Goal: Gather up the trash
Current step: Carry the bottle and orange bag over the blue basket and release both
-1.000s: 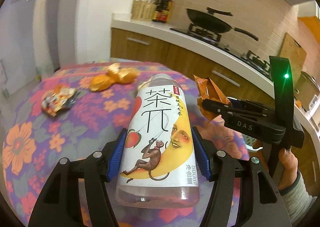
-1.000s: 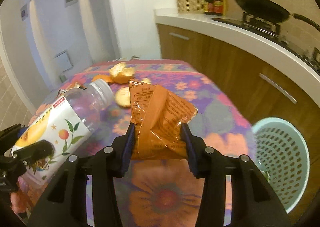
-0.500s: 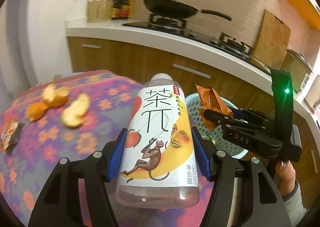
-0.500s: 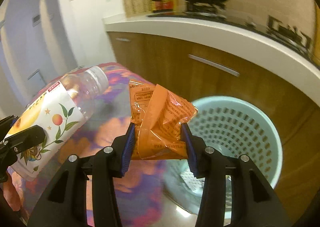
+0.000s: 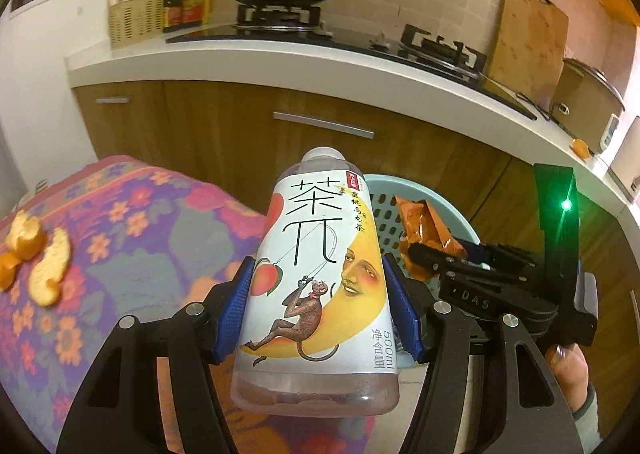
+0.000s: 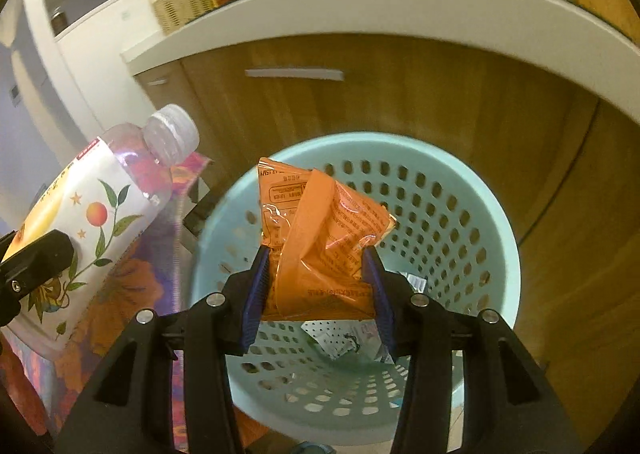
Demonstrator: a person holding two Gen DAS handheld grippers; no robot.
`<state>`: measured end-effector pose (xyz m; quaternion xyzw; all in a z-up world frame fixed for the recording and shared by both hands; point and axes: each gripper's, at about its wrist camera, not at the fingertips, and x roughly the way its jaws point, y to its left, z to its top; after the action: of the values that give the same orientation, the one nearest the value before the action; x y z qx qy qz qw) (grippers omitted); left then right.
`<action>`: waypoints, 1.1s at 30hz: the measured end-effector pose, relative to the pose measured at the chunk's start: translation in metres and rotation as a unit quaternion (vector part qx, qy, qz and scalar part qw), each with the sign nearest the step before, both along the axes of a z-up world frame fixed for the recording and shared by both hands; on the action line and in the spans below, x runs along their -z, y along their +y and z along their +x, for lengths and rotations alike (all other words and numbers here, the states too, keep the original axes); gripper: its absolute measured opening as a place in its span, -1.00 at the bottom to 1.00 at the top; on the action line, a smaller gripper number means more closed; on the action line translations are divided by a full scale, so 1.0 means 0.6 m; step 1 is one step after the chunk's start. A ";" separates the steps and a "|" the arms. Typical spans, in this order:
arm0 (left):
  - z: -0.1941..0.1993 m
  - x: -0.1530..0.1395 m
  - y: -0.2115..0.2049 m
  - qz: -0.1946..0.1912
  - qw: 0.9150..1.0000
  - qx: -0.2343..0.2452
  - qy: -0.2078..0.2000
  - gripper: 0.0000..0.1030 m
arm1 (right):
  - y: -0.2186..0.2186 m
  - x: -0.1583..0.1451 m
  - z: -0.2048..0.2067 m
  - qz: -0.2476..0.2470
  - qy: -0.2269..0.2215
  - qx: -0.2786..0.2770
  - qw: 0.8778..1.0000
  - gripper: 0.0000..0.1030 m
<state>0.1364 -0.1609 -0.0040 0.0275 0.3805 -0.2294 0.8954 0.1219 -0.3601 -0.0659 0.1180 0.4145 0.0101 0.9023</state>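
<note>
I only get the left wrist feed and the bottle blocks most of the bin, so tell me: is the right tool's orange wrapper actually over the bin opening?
Observer: Yes. In the right wrist view the orange wrapper, clamped in the right tool, hangs over the open mouth of the light blue bin.
Operator: Anything in the bin already?
Observer: Some crumpled silvery trash lies at the bottom.
Operator: And my bottle, is it over the bin too?
Observer: Not from that view: the bottle in the left tool sits left of the rim, above the floral tablecloth.
</note>
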 end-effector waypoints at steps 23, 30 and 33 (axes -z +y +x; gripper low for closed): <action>0.025 0.049 -0.105 0.034 0.999 0.040 0.009 0.18 | -0.064 0.052 0.000 0.029 0.030 0.047 0.998 0.12; 0.016 0.044 -0.106 0.032 0.999 0.043 0.001 0.16 | -0.071 0.039 -0.006 0.029 0.024 0.054 0.998 0.12; 0.012 0.040 -0.101 0.029 0.999 0.042 -0.002 0.16 | -0.066 0.032 -0.011 0.026 0.020 0.053 0.998 0.12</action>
<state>0.1439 -0.2215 -0.0280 0.0698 0.3840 -0.2553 0.8846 0.1155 -0.4000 -0.0850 0.1631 0.4250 -0.0294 0.8899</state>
